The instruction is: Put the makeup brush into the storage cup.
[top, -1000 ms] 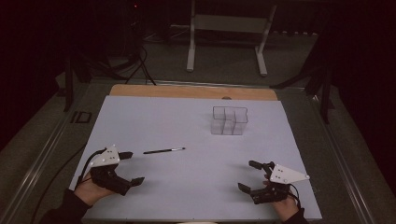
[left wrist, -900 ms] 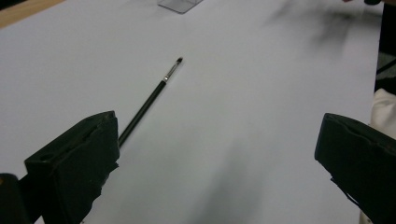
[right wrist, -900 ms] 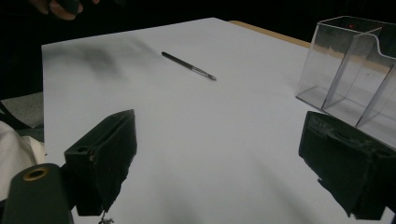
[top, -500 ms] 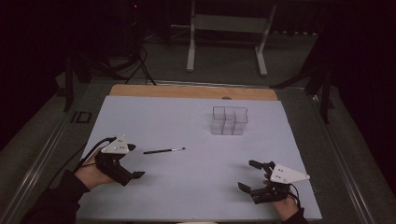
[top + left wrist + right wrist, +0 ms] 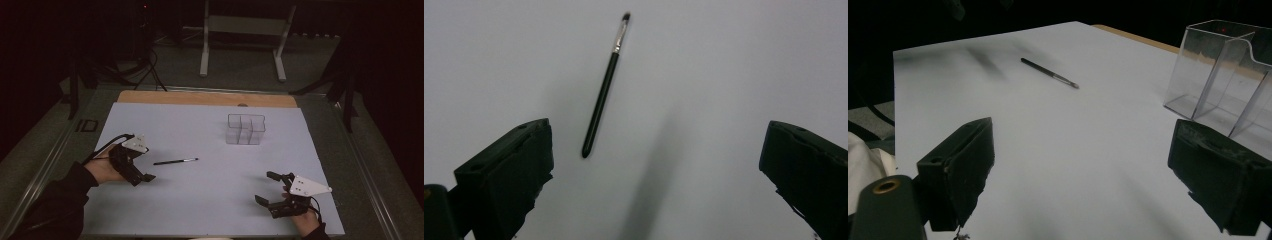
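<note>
Clear organizer (image 5: 245, 129) beyond brush (image 5: 175, 161)

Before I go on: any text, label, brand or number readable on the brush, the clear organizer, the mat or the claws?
No readable text in these views.
Brush: plain black handle and silver ferrule, no print visible.
Clear organizer: no label; just a small red glint near its rim.
White mat: blank.
Left claw and right claw: no markings legible; the light plates on top show only small dark dots.
</note>
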